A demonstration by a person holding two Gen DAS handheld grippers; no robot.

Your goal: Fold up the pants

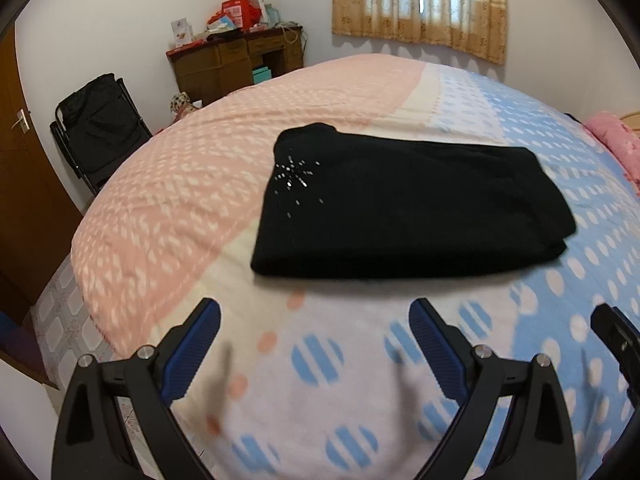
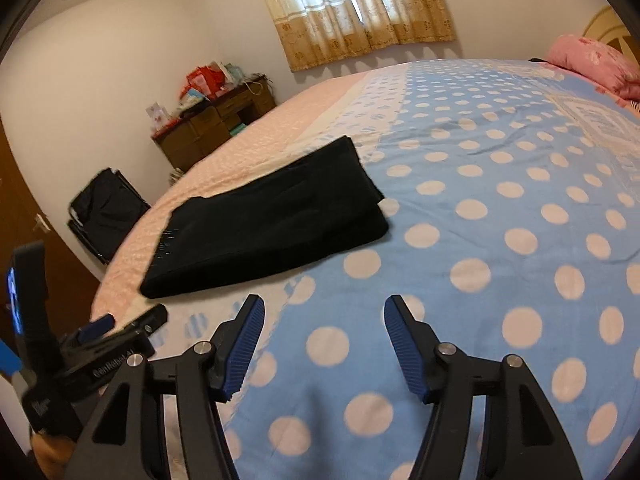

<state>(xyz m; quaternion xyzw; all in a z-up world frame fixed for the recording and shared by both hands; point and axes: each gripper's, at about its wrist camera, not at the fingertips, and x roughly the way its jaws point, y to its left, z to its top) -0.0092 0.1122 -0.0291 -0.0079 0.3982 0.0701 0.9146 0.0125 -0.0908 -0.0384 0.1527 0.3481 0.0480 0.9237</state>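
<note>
The black pants [image 1: 408, 204] lie folded into a flat rectangle on the bed, with a sparkly star pattern near their left end. They also show in the right wrist view [image 2: 272, 216], left of centre. My left gripper [image 1: 316, 312] is open and empty, just in front of the pants' near edge, above the bedspread. My right gripper [image 2: 324, 308] is open and empty, to the right of and nearer than the pants. The left gripper's body [image 2: 120, 332] shows at the lower left of the right wrist view.
The bedspread [image 2: 500, 240] is pink on the left and blue with pale dots on the right. A pink pillow [image 2: 592, 64] lies at the far right. A wooden desk [image 1: 236, 60] with clutter, a black folding chair [image 1: 100, 128] and a brown door [image 1: 20, 160] stand beyond the bed's left edge.
</note>
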